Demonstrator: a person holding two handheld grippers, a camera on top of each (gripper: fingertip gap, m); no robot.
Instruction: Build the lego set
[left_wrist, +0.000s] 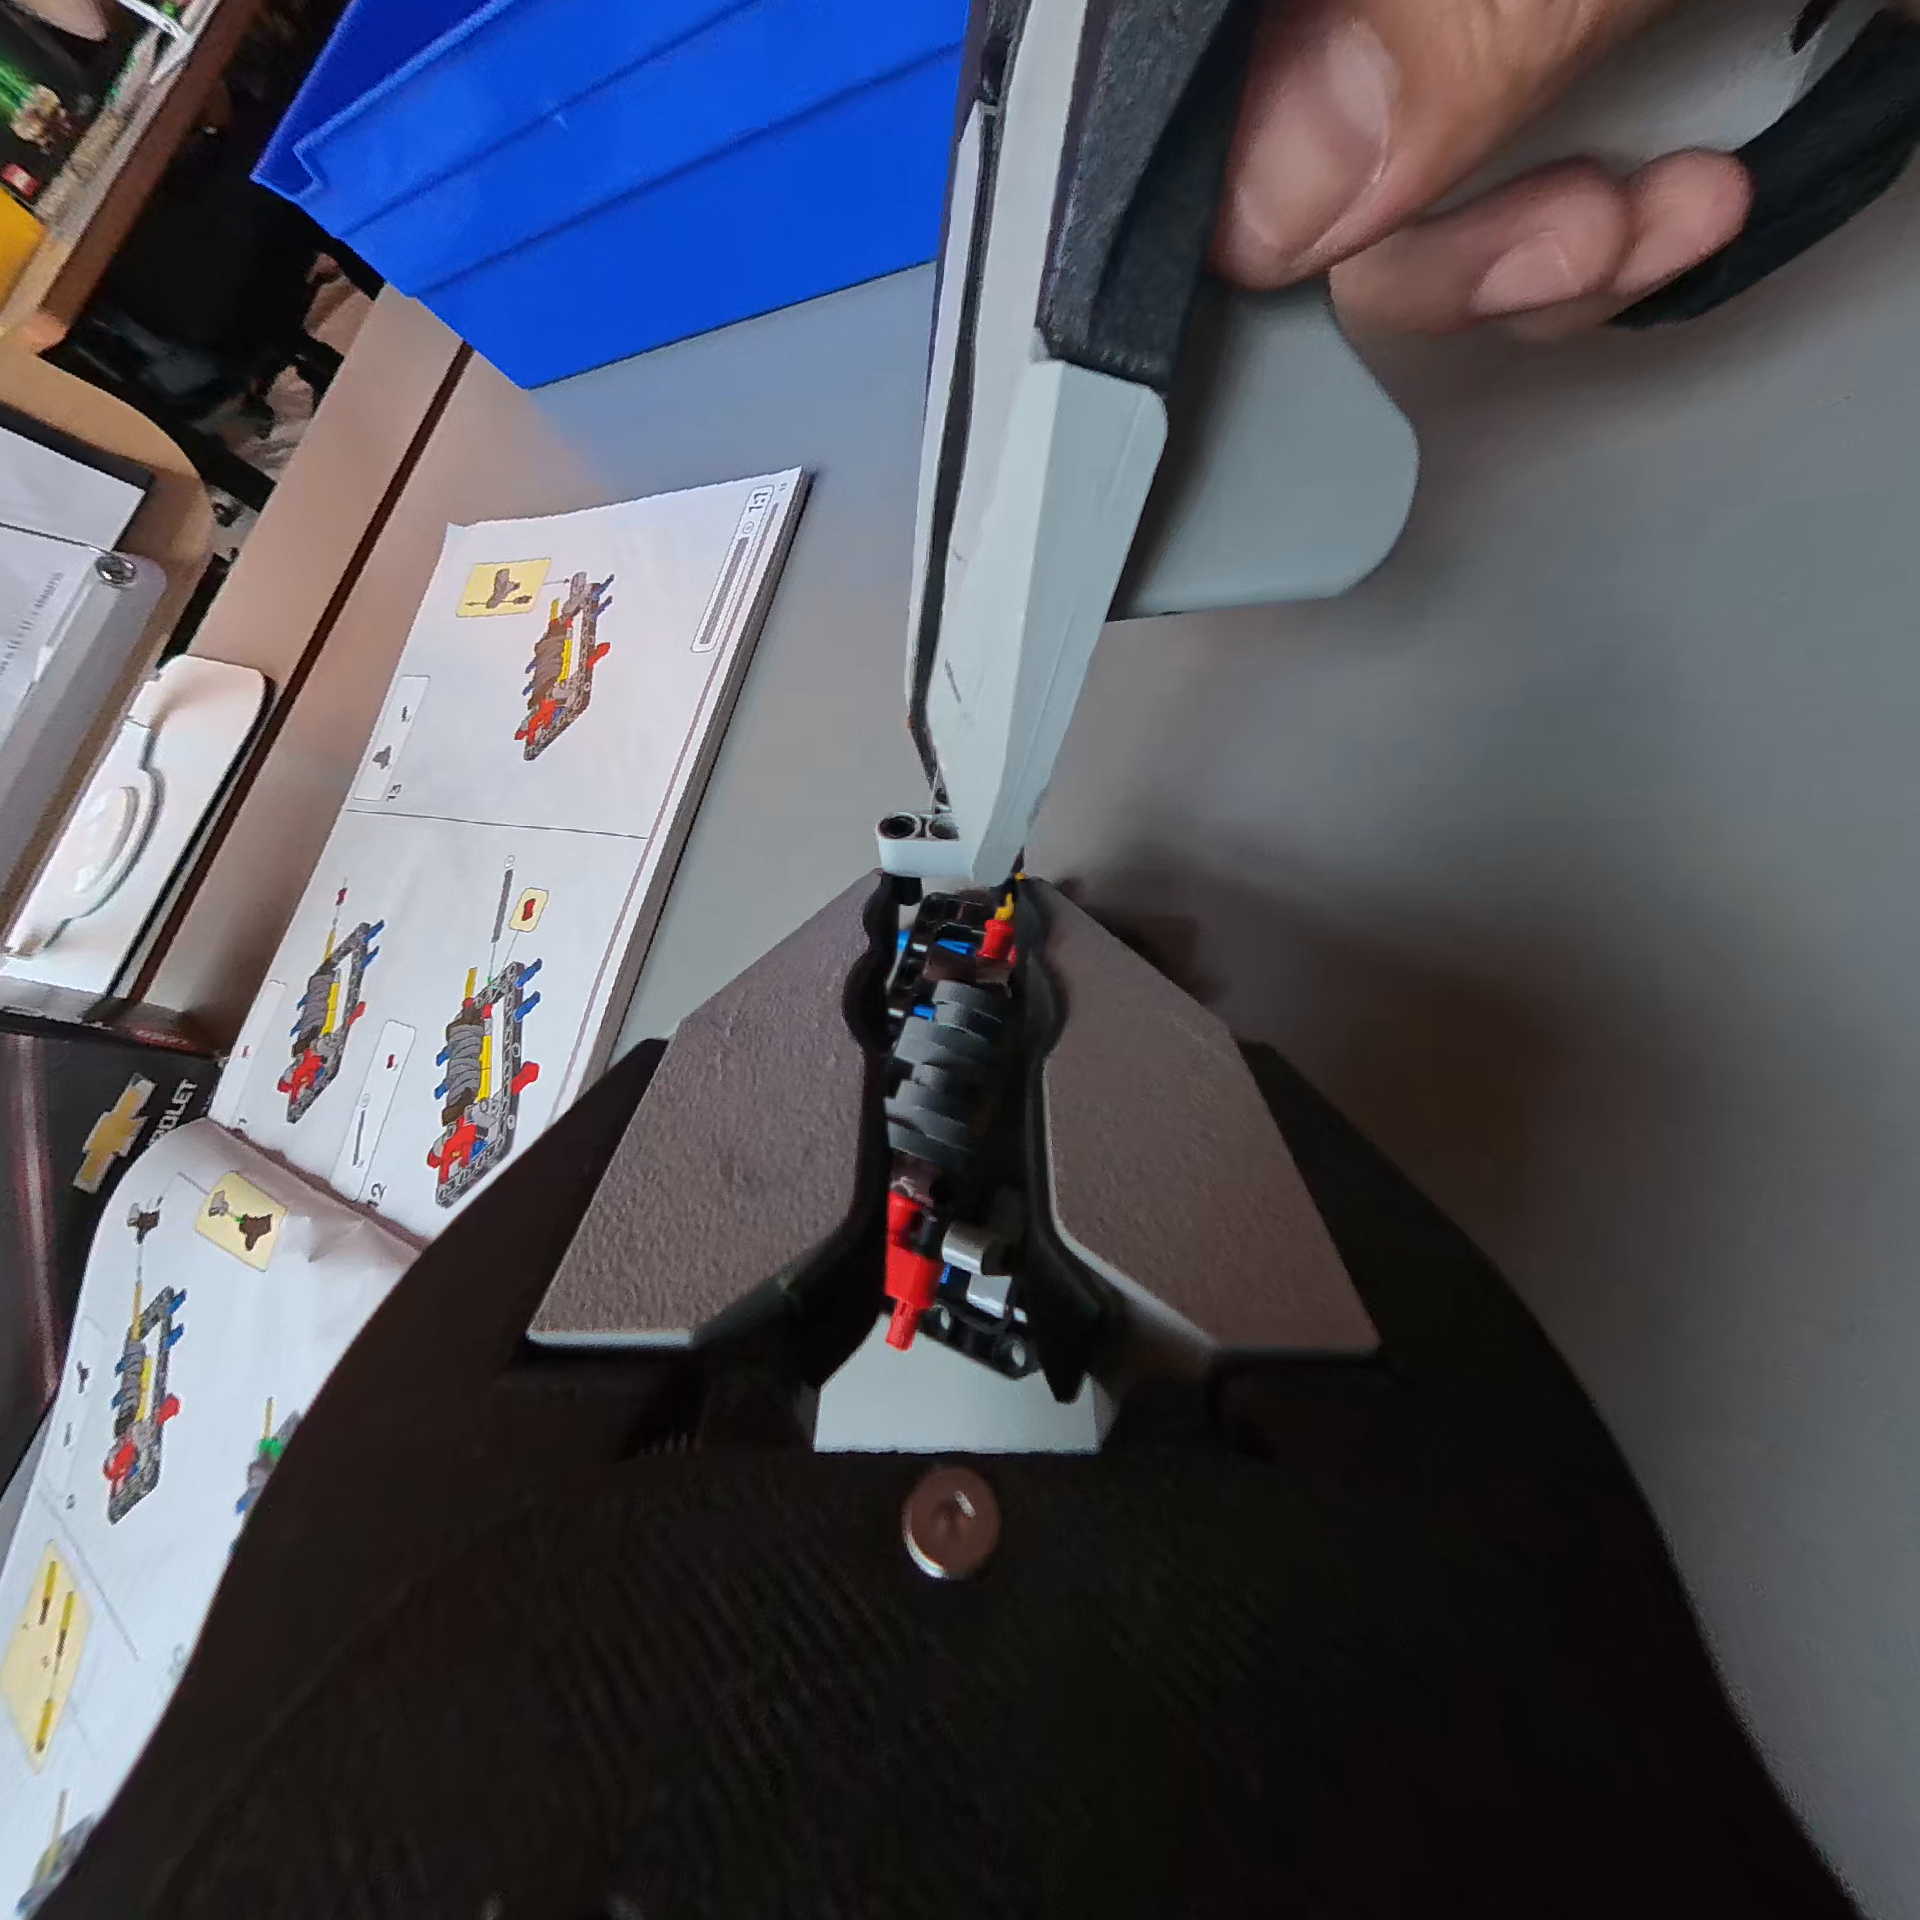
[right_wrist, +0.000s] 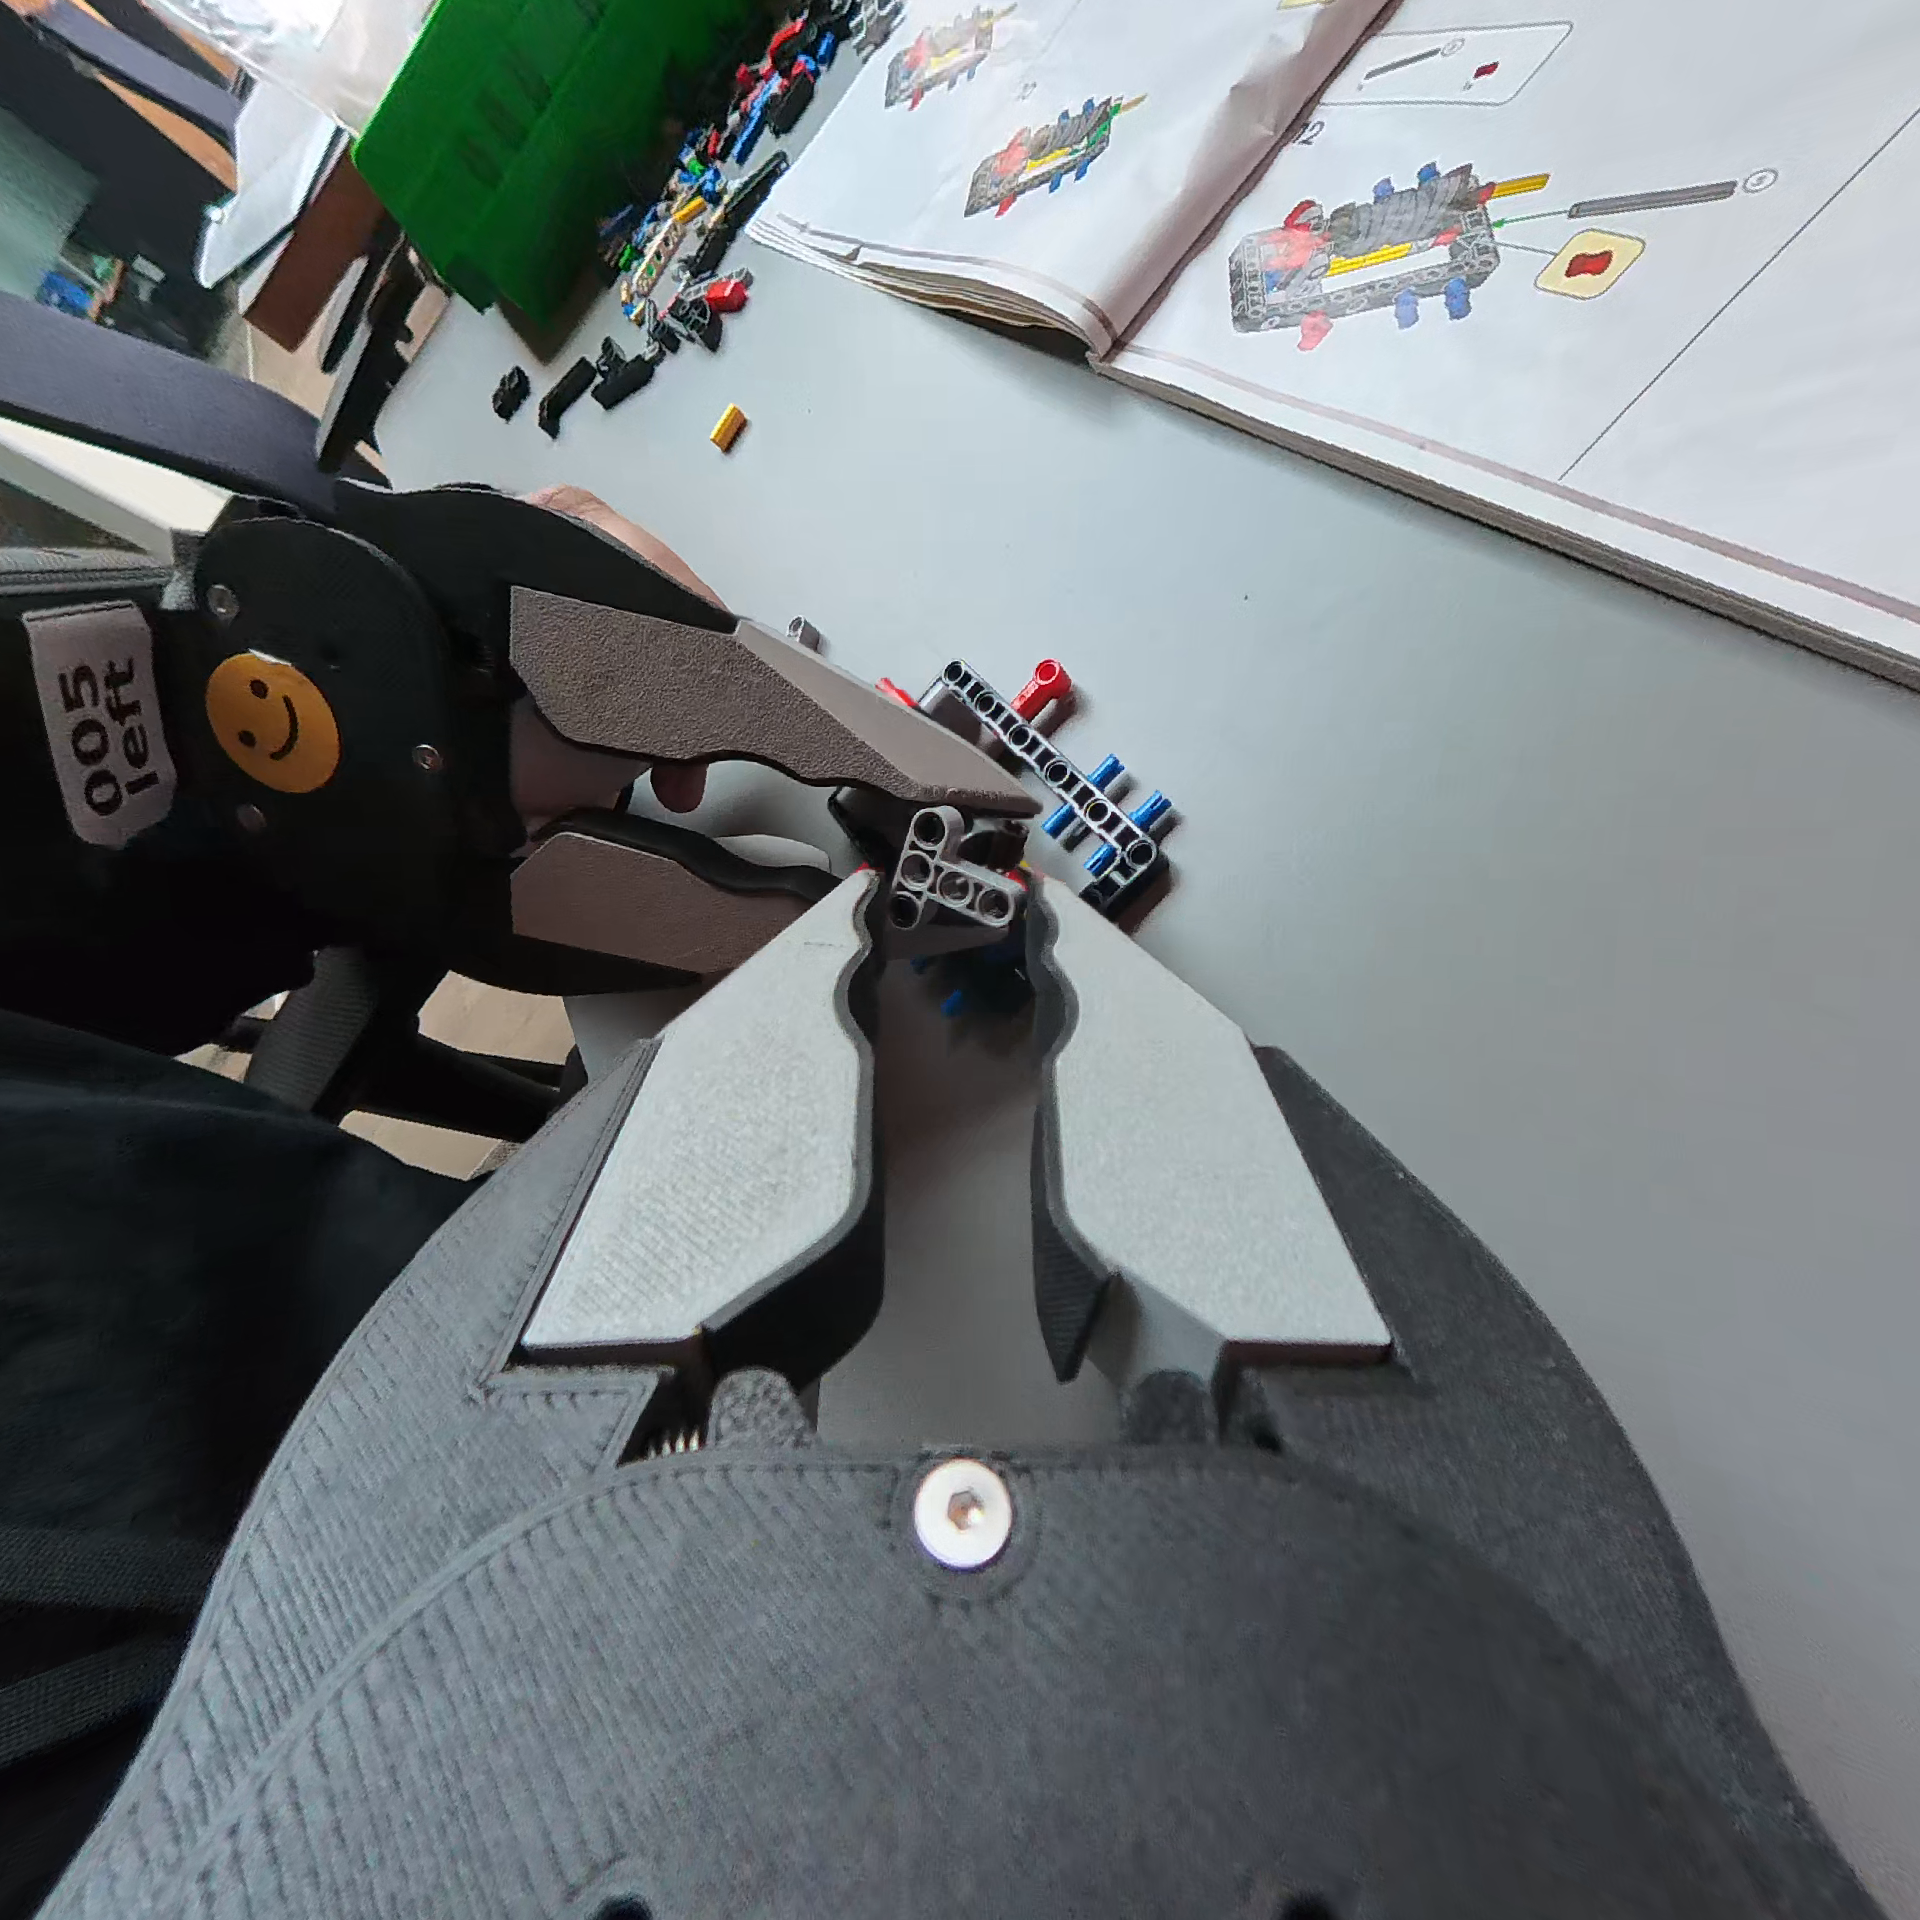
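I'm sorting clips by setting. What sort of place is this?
Probably an office or lab workroom: a grey table holding an open instruction booklet, stacked blue bins and loose Lego parts, with an office chair alongside.

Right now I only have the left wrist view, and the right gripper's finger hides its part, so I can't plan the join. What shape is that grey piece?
Observer: A T-shaped grey beam with round holes, pinched at the tips of the right gripper.
Operator: Is it on the frame yet?
Observer: It is at the end of the frame assembly held by the left gripper. I cannot tell whether they touch.
Operator: Spare parts nearby?
Observer: A pile of loose parts lies beside a green bin.
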